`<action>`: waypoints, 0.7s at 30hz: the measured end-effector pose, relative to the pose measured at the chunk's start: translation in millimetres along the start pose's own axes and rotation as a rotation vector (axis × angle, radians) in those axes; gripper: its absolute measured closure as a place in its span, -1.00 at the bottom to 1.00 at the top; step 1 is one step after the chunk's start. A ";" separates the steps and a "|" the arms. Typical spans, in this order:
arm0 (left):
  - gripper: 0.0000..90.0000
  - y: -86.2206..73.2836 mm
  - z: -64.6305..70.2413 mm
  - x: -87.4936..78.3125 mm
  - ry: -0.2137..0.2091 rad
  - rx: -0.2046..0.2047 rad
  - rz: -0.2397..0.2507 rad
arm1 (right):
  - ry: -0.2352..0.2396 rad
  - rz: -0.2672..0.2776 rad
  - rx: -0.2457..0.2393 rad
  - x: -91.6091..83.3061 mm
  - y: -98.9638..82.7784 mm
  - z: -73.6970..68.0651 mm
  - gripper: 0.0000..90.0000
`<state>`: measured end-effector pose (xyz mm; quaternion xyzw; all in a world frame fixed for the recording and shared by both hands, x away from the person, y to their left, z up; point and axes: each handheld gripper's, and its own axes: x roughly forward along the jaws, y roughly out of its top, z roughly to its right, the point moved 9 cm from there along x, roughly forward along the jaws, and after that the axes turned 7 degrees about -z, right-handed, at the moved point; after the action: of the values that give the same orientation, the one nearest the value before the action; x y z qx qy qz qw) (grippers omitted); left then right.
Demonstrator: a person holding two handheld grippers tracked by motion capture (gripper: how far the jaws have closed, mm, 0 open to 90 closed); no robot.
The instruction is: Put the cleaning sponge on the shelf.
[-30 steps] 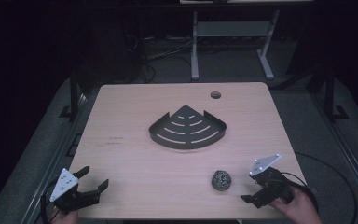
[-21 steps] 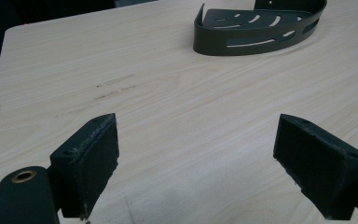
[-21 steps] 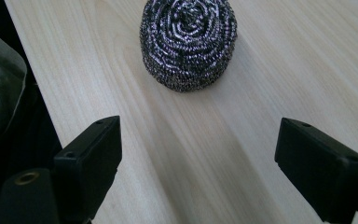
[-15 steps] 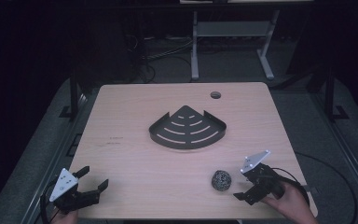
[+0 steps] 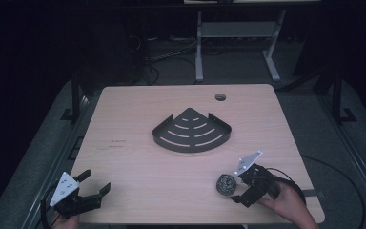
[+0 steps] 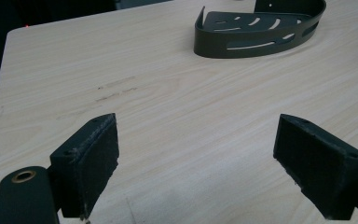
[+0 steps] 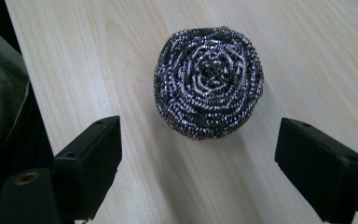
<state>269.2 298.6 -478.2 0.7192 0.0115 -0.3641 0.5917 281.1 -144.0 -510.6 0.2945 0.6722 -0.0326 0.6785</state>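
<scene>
While the right gripper (image 5: 238,187) hovers at about five o'clock on the wooden table (image 5: 138,114), its jaws stand wide apart with nothing between the pads, pointed at the steel scourer (image 5: 226,183) lying just beside them toward nine o'clock. Seen close in the right gripper view, the scourer (image 7: 209,81) is a round, slightly flattened ball of coiled metal ribbon, dark grey with bright silver glints, wound in rings around a darker centre; it rests on the bare tabletop just ahead of the two black pads, touching neither. At twelve o'clock from it, near the table's middle, sits a dark fan-shaped corner shelf (image 5: 191,130) with curved slots and a low rim. Down at seven o'clock the left gripper (image 5: 93,183) is held by the table's near edge, jaws likewise wide and empty
</scene>
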 end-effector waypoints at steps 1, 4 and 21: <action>-0.70 -0.1 -0.3 -0.2 -0.001 0.000 0.000 | 0.000 0.000 0.000 0.7 1.1 0.3 -0.68; -0.70 -0.5 -0.8 -0.5 0.001 -0.001 -0.002 | 0.004 -0.004 -0.002 1.9 3.5 0.2 -0.68; -0.70 0.3 -1.5 -1.7 0.004 -0.004 0.005 | 0.022 -0.035 -0.051 11.9 20.8 0.6 -0.67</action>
<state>268.9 300.5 -477.0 0.7187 0.0119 -0.3612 0.5940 291.9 -122.9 -514.3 0.2658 0.6853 -0.0239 0.6776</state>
